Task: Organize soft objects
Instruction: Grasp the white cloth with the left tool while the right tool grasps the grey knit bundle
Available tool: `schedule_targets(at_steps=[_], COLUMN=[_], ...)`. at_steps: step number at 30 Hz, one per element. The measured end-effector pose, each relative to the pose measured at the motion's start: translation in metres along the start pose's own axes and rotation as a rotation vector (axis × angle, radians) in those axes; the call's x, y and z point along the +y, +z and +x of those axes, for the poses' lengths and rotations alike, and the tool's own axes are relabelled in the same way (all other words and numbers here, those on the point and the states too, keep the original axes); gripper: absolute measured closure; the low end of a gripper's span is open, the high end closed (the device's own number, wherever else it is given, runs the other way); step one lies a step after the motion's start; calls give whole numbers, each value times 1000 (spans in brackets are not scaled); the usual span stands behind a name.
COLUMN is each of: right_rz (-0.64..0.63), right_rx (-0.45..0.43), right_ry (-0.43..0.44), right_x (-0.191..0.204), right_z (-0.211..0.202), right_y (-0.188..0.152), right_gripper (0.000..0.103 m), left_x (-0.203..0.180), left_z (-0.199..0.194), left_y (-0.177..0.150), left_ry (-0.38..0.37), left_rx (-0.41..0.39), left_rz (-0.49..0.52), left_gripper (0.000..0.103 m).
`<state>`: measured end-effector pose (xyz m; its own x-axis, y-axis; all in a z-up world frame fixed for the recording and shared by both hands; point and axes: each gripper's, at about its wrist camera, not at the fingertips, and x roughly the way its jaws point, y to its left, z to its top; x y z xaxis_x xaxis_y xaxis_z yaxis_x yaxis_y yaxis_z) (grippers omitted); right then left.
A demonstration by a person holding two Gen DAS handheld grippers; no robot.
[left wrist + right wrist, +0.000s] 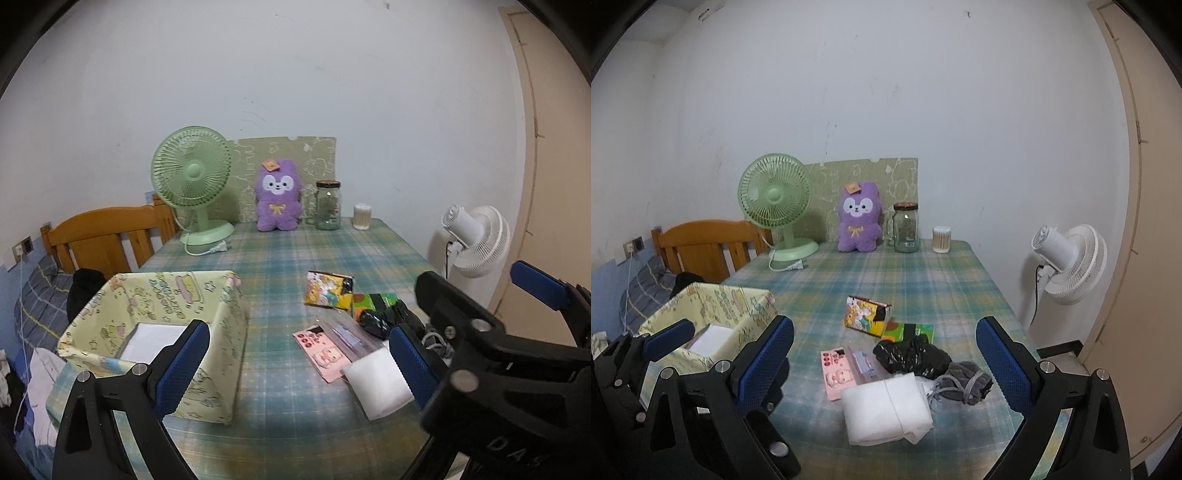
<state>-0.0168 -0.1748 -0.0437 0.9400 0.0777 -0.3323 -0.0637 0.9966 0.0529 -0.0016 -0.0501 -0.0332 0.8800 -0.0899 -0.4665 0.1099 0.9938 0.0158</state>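
Jaws of both grippers gape wide over the plaid table (923, 280), white wall behind, seemingly a bedroom

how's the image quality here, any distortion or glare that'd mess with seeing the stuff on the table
Left wrist view: heavy fisheye bending of the door frame, dim flat light, no glare. Right wrist view: same bending and dark corners, white pad slightly washed out, soft shadow beneath it.

Dim, flat indoor light with a cool cast; shadows on the table (923, 280) are soft. Fisheye bending curves the door (1137, 184), corners go black, and detail looks slightly grainy throughout.
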Motion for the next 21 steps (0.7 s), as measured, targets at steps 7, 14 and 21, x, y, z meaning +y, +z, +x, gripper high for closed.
schedule_targets(at_steps=[7, 14, 21], right_rz=[8, 36, 53], right_rx=[21, 39, 71], right_ry=[-21, -14, -32], right_x=[-9, -23, -38], right_z=[10, 24, 38], right_y=[-12, -22, -30], right_gripper=[3, 7, 7], left_x=[-14, -27, -45], left_z=[13, 29, 48], left_y=[-10, -16, -20], left_ry=[-57, -98, -141], left_rx=[35, 73, 111], left_rz=[15, 16, 40], left_gripper=[4, 4, 4])
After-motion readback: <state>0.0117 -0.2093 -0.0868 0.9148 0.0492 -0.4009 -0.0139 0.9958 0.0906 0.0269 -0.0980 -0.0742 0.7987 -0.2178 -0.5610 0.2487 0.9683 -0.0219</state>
